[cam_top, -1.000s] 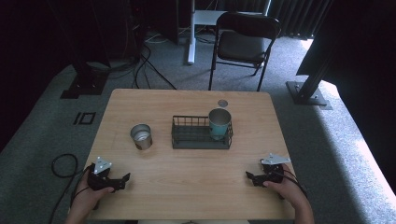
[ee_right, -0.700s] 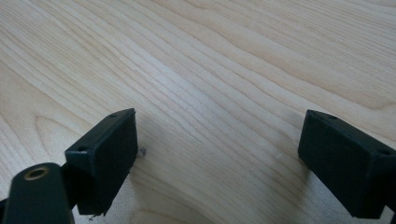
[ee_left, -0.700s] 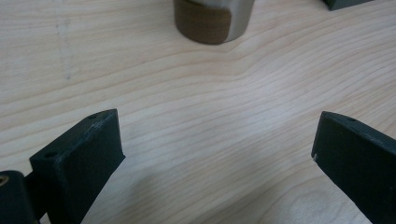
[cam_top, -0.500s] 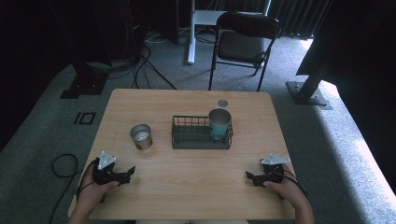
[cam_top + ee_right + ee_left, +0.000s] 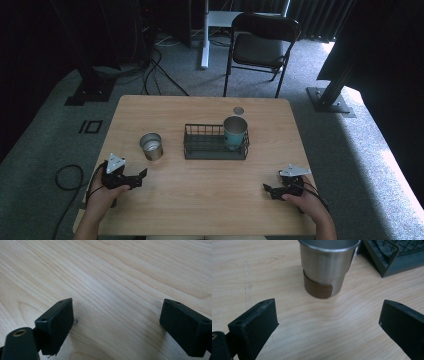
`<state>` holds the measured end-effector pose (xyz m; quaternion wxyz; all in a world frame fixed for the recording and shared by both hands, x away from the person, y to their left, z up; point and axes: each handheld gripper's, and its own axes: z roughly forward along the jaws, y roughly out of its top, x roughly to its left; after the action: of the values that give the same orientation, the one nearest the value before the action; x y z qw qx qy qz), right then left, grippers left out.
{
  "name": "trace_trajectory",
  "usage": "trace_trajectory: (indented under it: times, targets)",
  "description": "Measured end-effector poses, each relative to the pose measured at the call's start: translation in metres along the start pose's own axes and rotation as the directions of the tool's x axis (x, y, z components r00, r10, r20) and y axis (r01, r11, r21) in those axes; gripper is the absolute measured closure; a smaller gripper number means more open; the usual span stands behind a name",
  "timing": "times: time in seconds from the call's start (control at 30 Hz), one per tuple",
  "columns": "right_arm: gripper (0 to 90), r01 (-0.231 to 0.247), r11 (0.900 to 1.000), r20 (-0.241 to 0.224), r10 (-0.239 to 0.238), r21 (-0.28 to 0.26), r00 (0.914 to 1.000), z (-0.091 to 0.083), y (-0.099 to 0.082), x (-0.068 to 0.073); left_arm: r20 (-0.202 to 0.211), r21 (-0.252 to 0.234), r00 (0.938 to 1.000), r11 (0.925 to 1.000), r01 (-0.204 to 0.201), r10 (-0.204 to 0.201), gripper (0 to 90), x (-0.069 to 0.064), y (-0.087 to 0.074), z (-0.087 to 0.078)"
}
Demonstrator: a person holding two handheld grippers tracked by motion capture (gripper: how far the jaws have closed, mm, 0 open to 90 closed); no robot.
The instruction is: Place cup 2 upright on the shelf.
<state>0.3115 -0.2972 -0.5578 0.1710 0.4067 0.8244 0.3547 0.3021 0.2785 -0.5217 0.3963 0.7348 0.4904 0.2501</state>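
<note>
High view: wooden table (image 5: 200,200) sitting on grey carpet, folding chair (image 5: 262,45) behind, room going dark at back. Steel cup (image 5: 151,146) standing left of wire basket (image 5: 215,150), teal cup (image 5: 235,131) sitting in basket's right end.

Left gripper view: left gripper (image 5: 327,322) gaping wide, facing steel cup (image 5: 328,265), rim getting cropped.

Right gripper view: right gripper (image 5: 116,325) spread apart over bare wood.

A wooden table (image 5: 200,200) bears a steel cup (image 5: 151,146) and a wire basket (image 5: 215,150) — near each other.

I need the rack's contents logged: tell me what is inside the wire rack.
A teal cup stands upright at the wire rack's right end. The cup's base is hidden.
</note>
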Motion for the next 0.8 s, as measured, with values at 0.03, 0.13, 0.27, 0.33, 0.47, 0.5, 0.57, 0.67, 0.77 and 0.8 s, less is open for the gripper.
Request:
trace_trajectory:
  times: [0.03, 0.13, 0.27, 0.33, 0.47, 0.5, 0.57, 0.67, 0.77, 0.8]
  targets:
    - [11.5, 0.0, 1.0, 0.0, 0.0, 0.0, 1.0, 0.0, 0.0, 0.0, 0.005, -0.008, 1.0, 1.0, 0.001, -0.001, 2.5, 0.0, 0.003, 0.002]
    - [11.5, 0.0, 1.0, 0.0, 0.0, 0.0, 1.0, 0.0, 0.0, 0.0, 0.01, -0.015, 1.0, 0.9999, 0.001, -0.001, 2.5, -0.001, 0.006, 0.003]
    - [11.5, 0.0, 1.0, 0.0, 0.0, 0.0, 1.0, 0.0, 0.0, 0.0, -0.003, -0.017, 1.0, 0.9998, -0.005, 0.005, 2.5, 0.0, 0.011, 0.006]
    - [11.5, -0.001, 1.0, 0.0, 0.001, 0.0, 1.0, 0.0, 0.0, 0.0, 0.009, -0.025, 1.0, 0.9997, -0.002, 0.002, 2.5, 0.0, 0.015, 0.009]
    - [11.5, -0.001, 1.0, 0.0, 0.001, 0.0, 1.0, 0.0, 0.0, 0.0, 0.008, -0.026, 0.9998, 0.9995, -0.019, 0.019, 2.5, -0.001, 0.021, 0.012]
    - [11.5, -0.001, 1.0, 0.0, 0.001, 0.0, 1.0, 0.0, 0.0, 0.0, 0.008, -0.031, 0.9997, 0.9993, -0.022, 0.022, 2.5, -0.001, 0.022, 0.013]
    - [11.5, -0.001, 1.0, 0.0, 0.001, 0.001, 1.0, 0.0, 0.0, 0.0, 0.013, -0.04, 0.9996, 0.9989, -0.024, 0.025, 2.5, -0.002, 0.025, 0.015]
    - [11.5, 0.001, 1.0, 0.0, -0.001, 0.001, 1.0, 0.0, 0.0, 0.0, 0.022, -0.053, 0.9995, 0.9984, -0.022, 0.023, 2.5, -0.003, 0.03, 0.018]
    - [11.5, -0.001, 1.0, 0.0, 0.001, 0.001, 1.0, 0.0, 0.0, 0.0, 0.021, -0.063, 0.9995, 0.9978, -0.022, 0.023, 2.5, -0.003, 0.034, 0.021]
    - [11.5, 0.0, 1.0, 0.0, 0.0, 0.001, 1.0, 0.0, 0.0, 0.0, 0.019, -0.066, 0.9995, 0.9975, -0.024, 0.025, 2.5, -0.003, 0.036, 0.022]
